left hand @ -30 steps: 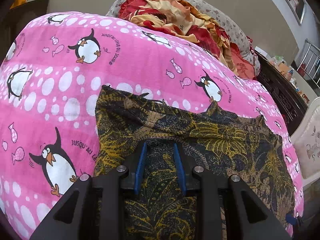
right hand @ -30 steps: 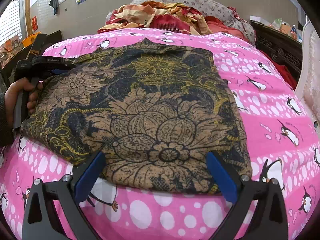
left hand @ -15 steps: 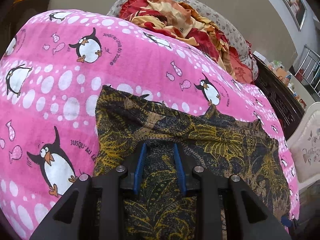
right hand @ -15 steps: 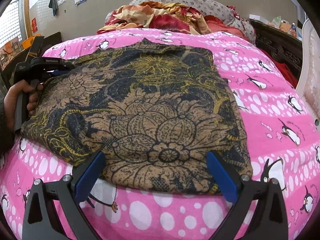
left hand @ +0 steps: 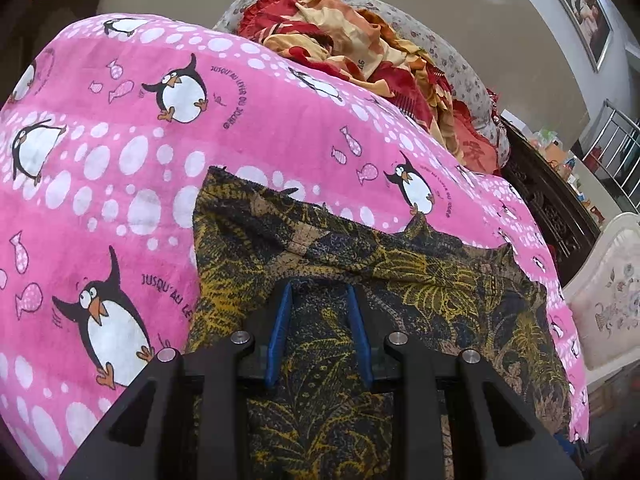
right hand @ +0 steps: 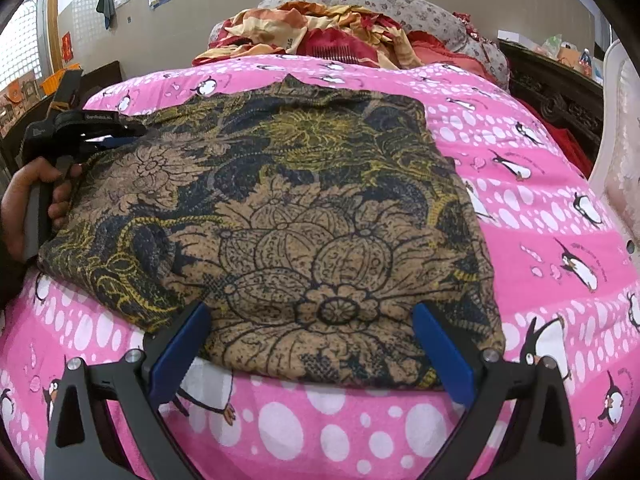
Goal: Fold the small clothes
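Note:
A dark floral garment [right hand: 304, 208], in black, gold and tan, lies folded on the pink penguin bedspread [right hand: 540, 208]. My right gripper [right hand: 310, 320] is open, its blue pads on either side of the garment's near edge. My left gripper [left hand: 319, 292] is narrowly closed on the garment's fabric [left hand: 400, 280] at its left side. In the right wrist view the left gripper [right hand: 96, 136] shows at the garment's left edge, held by a hand.
A heap of red and orange bedding [right hand: 328, 32] and a floral pillow [right hand: 380, 0] lie at the head of the bed. A dark carved wooden frame [right hand: 560, 96] and a white padded chair [right hand: 620, 152] stand at the right.
The left wrist view has shifted slightly, its gripper still closed on the fabric. The right gripper and the garment have hardly moved.

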A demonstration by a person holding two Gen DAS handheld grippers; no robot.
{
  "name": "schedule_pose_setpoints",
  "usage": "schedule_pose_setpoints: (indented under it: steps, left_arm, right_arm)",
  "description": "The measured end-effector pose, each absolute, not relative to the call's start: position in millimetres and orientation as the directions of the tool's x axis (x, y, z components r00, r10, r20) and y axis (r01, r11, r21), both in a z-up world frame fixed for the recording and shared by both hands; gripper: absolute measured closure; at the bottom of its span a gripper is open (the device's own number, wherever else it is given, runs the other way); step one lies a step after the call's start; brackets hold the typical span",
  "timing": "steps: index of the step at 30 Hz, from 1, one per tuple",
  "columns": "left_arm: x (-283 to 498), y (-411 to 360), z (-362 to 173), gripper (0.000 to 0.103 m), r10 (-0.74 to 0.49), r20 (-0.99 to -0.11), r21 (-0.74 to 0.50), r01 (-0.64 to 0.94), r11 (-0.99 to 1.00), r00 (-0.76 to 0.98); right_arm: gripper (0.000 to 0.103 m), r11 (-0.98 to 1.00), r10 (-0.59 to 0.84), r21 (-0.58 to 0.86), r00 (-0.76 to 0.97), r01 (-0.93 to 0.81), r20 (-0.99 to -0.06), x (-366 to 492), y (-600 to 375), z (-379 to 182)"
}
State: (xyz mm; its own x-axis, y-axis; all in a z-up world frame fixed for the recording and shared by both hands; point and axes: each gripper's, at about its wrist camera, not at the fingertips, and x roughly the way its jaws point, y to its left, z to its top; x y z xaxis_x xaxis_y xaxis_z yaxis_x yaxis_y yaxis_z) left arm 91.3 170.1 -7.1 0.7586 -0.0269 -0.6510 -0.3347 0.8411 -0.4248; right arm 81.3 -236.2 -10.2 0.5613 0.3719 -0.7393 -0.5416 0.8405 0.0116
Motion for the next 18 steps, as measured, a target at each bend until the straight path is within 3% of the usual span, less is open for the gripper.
schedule_pose_setpoints:
  steps: [15,18]
  left_arm:
    - [91.8,161.3,-4.3,0.094,-0.006,-0.669,-0.394,-0.348,0.851,0.743]
    - [93.5,158.6,-3.8,0.094,0.003,-0.678,-0.379,-0.354,0.855,0.735]
  right_arm:
    - [0.001,0.823,0.391,0.048,0.503,-0.566,-0.771,77.6,-238.8,-2.0]
    - [0.007,0.814,0.433,0.093,0.491,-0.574,-0.756,67.5,-258.2,12.7]
